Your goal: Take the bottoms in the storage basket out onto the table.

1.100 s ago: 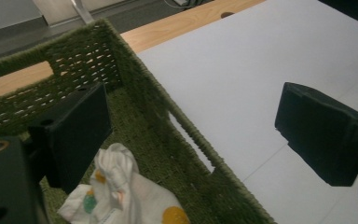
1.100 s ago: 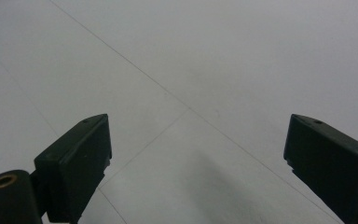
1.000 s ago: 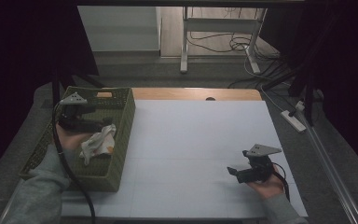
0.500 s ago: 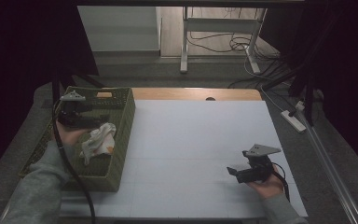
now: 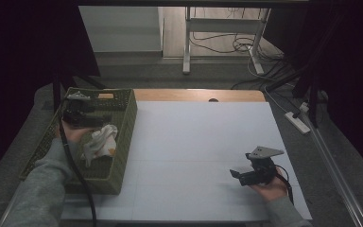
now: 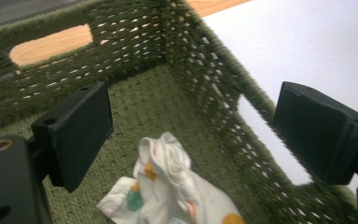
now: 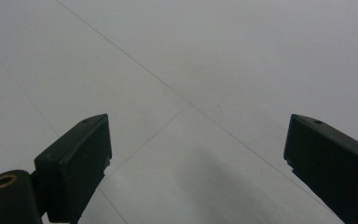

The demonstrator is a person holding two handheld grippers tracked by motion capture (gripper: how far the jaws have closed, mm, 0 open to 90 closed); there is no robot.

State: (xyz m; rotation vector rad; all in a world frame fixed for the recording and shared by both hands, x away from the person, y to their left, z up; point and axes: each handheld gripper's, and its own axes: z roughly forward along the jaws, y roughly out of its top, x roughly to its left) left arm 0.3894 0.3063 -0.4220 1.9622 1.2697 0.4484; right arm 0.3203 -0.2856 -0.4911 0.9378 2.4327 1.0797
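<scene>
A green woven basket [image 5: 126, 130] stands at the table's left side. A crumpled white cloth [image 5: 101, 140] with orange and teal spots lies inside it. My left gripper [image 5: 101, 118] hovers over the basket's far half, just behind the cloth. In the left gripper view the left gripper [image 6: 198, 126] is open, and the cloth [image 6: 172, 182] lies on the basket floor [image 6: 140, 100] below the jaws, untouched. My right gripper [image 5: 240, 164] rests low over the white table top [image 5: 198, 137] at the front right. It is open [image 7: 196, 154] with nothing between its jaws.
Bare wood [image 5: 194, 94] shows along the table's far edge. A power strip [image 5: 297, 122] and cables lie on the floor to the right, and a metal stand [image 5: 186, 42] is beyond the table. Thin seam lines [image 7: 168, 88] cross the white sheet.
My left gripper has drifted slightly toward the basket's far end. The cloth and the right gripper have stayed put.
</scene>
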